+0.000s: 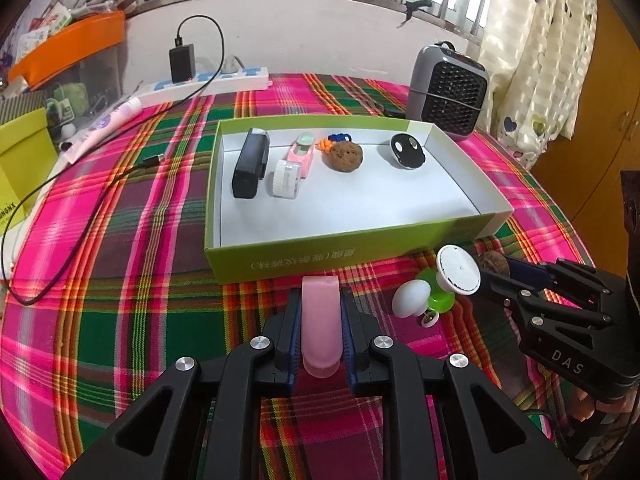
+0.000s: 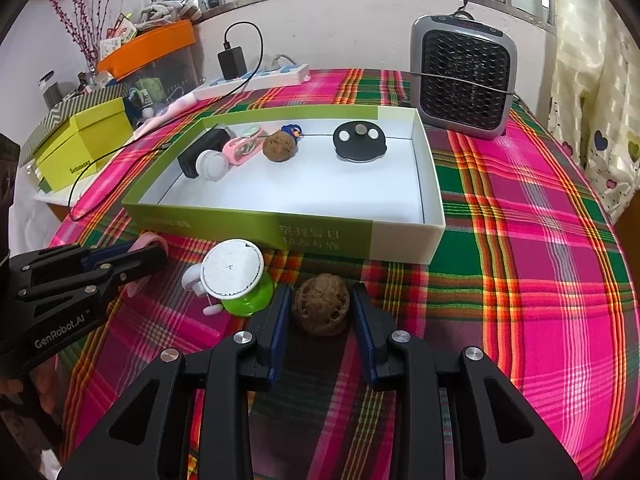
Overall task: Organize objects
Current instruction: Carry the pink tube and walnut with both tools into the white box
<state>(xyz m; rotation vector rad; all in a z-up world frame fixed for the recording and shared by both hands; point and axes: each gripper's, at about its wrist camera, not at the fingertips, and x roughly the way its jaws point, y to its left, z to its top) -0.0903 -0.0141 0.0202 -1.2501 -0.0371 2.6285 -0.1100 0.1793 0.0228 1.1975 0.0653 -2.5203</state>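
The surface (image 1: 120, 280) wears a plaid cloth of pink, green and red. Near its middle lies the shallow green box (image 1: 340, 256), white inside, its long side running across both views. Beyond the box's far right corner stands a grey fan heater (image 2: 464, 80), and beyond its far left corner a white power strip (image 1: 216, 84) with a black charger plugged in.

Inside the box, along the far wall, sit a black block (image 1: 250, 164), a white round case (image 1: 286, 179), a pink clip-like item (image 1: 302, 152), a brown walnut (image 1: 346, 156) and a black disc (image 1: 406, 152) with pale spots.

The left gripper (image 1: 321, 328) hovers just in front of the box's near wall, its jaws narrowed to a slim gap and pressed on both sides of a pink strip (image 1: 321, 320). The strip's long axis runs along the fingers, its rounded tip pointing toward the box.

The right gripper (image 2: 320, 316) is near the box's near right end. Its jaws stand partly apart around a second walnut (image 2: 320, 308) resting on the cloth; the left pad looks to touch it, while a thin gap shows on the right.

Between the two grippers, just before the box's near wall, lies a green and white toy (image 2: 236, 280) with a round white face.
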